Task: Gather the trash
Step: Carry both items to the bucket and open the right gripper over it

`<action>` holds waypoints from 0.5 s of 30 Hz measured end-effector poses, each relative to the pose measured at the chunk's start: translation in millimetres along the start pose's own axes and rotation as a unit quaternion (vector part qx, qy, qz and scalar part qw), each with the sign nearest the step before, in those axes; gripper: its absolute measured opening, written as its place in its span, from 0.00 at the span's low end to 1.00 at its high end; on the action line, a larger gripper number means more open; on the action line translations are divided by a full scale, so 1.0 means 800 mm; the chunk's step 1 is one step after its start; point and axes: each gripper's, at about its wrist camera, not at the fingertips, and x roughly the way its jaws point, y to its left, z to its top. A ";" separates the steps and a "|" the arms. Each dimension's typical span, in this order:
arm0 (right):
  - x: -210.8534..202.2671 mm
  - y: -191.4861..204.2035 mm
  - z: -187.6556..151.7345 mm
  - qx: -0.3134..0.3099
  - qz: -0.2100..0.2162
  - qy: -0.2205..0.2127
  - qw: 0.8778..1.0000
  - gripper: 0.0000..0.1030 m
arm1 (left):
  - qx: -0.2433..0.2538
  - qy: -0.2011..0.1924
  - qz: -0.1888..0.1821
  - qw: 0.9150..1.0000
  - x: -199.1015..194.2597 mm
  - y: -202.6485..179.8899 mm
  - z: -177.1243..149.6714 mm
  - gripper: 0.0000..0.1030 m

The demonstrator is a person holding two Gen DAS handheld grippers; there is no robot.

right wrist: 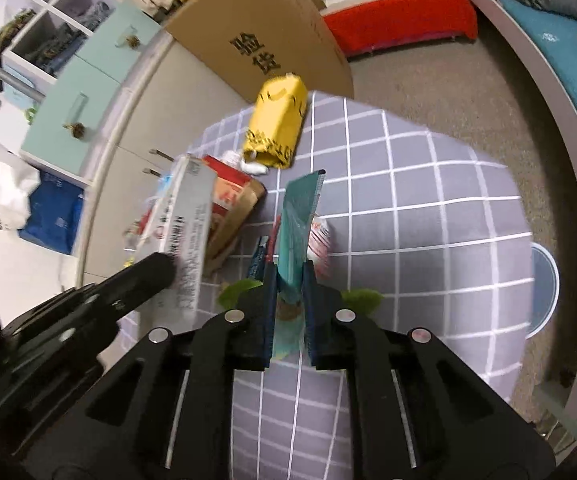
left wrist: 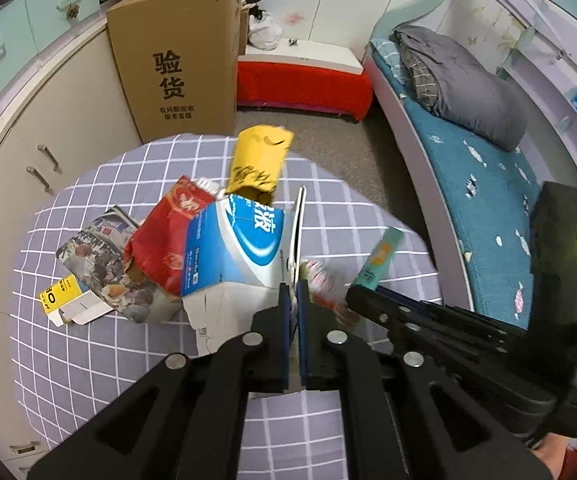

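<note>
My left gripper (left wrist: 293,292) is shut on the edge of a blue and white carton (left wrist: 232,252), held above the grey checked table (left wrist: 88,360). The carton also shows in the right wrist view (right wrist: 186,240), with the left gripper's finger against it. My right gripper (right wrist: 290,276) is shut on a teal wrapper (right wrist: 298,216), which also shows in the left wrist view (left wrist: 380,258). A red box (left wrist: 168,236), a yellow box (left wrist: 258,164), a printed paper pack (left wrist: 96,260) and a small yellow and white box (left wrist: 68,300) lie on the table.
A tall cardboard box (left wrist: 176,68) stands on the floor behind the table. A bed with a teal cover (left wrist: 488,200) runs along the right. White cabinets (left wrist: 28,152) line the left. A red and white bench (left wrist: 300,80) is at the back.
</note>
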 end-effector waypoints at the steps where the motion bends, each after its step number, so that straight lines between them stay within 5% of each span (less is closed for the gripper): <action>1: -0.009 -0.001 -0.001 -0.001 0.002 -0.005 1.000 0.13 | 0.003 -0.004 0.001 1.000 -0.005 -0.007 0.000 0.03; 15: -0.172 -0.071 -0.021 -0.009 0.015 -0.066 0.998 0.12 | 0.048 -0.022 -0.005 0.999 -0.052 -0.175 -0.015 0.03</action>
